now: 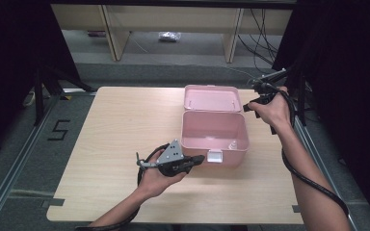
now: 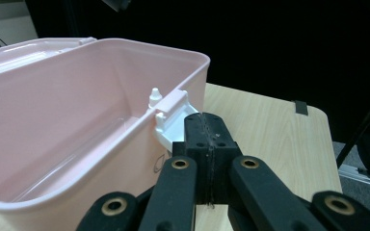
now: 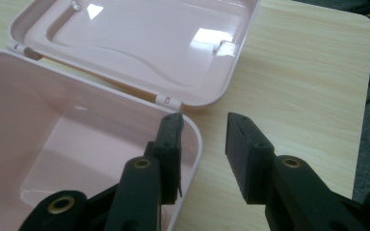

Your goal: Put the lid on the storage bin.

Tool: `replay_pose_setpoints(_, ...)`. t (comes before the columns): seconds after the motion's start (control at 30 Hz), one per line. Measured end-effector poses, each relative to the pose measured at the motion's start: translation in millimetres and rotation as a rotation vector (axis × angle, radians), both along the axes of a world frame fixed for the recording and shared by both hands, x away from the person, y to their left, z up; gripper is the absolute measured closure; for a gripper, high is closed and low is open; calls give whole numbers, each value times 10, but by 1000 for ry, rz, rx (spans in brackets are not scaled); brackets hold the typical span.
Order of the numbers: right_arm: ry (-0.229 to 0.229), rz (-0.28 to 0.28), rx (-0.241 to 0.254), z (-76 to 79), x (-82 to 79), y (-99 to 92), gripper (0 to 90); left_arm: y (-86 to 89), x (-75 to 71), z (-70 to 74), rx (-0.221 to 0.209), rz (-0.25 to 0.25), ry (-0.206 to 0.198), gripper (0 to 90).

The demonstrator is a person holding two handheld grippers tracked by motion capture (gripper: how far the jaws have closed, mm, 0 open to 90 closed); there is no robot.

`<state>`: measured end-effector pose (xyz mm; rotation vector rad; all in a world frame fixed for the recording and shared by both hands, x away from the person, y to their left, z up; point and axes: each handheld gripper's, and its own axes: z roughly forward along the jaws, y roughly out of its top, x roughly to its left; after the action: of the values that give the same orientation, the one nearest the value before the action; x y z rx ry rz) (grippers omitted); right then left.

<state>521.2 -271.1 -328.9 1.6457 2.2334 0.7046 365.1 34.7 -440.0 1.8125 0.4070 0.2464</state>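
A pink plastic box (image 1: 207, 130) stands open on the wooden table (image 1: 125, 130), its lid (image 1: 212, 97) laid flat behind it on its hinges. My left gripper (image 1: 200, 159) lies level at the box's front wall. In the left gripper view this gripper (image 2: 207, 126) is shut with nothing between its jaws, and its tips sit right by the white latch (image 2: 171, 113). My right gripper (image 1: 250, 103) hovers at the box's back right corner. Seen in the right gripper view, the right gripper (image 3: 204, 127) is open, one jaw inside the box rim (image 3: 198, 144) and the other outside it.
The table's right edge (image 3: 366, 57) runs close beside the right hand. Light wooden shelving (image 1: 173, 19) stands beyond the far edge, with cables on the floor at the right. A "5" (image 1: 60, 129) is taped on the floor at the left.
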Motion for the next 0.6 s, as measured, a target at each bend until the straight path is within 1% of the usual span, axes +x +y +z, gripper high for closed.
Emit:
replay_pose_setpoints(0.03, 9, -6, 20, 6, 7, 4, 686, -8, 1, -1, 0, 1, 1, 898)
replay_pose_setpoints(0.07, 6, -12, 8, 0, 19, 4, 689, -17, 3, -1, -2, 3, 2, 898)
replay_pose_setpoints(0.1, 7, -11, 14, -1, 32, 2, 693, -28, 14, -1, -6, -2, 0, 898)
replay_pose_setpoints(0.13, 8, -17, 15, 0, 48, 3, 696, -33, 19, 6, 1, 3, -1, 898)
replay_pose_setpoints(0.17, 10, -18, 17, -2, 66, 6, 700, -44, 29, 10, -1, 4, -2, 898)
replay_pose_setpoints(0.23, 11, -26, 10, -10, 108, 13, 706, -67, 50, 19, -8, 4, -3, 898)
replay_pose_setpoints(0.3, 13, -26, 11, -14, 130, 16, 710, -77, 57, 24, -6, 5, -5, 898)
replay_pose_setpoints(0.33, 16, -27, 15, -12, 150, 20, 711, -101, 70, 19, -20, 0, -6, 898)
replay_pose_setpoints(0.37, 15, -31, 14, -17, 205, 27, 720, -111, 82, 24, 7, 2, -12, 898)
replay_pose_setpoints(0.4, 15, -31, 14, -17, 205, 27, 720, -111, 82, 24, 7, 2, -12, 898)
replay_pose_setpoints(0.43, 7, -40, 14, -25, 255, 26, 735, -155, 87, 10, -11, 2, -5, 898)
replay_pose_setpoints(0.47, 8, -44, 19, -27, 272, 27, 740, -155, 87, 10, -11, 2, -5, 898)
replay_pose_setpoints(0.5, -2, -56, 17, -42, 301, 31, 751, -181, 95, 1, 0, 0, -6, 898)
replay_pose_setpoints(0.53, -3, -57, 23, -50, 321, 29, 760, -198, 97, -5, -2, 0, -4, 898)
replay_pose_setpoints(0.57, 8, -80, 29, -58, 340, 39, 767, -216, 105, -15, -3, -5, -4, 898)
replay_pose_setpoints(0.6, -4, -55, 9, -72, 379, 6, 771, -233, 111, -23, 3, -5, 1, 899)
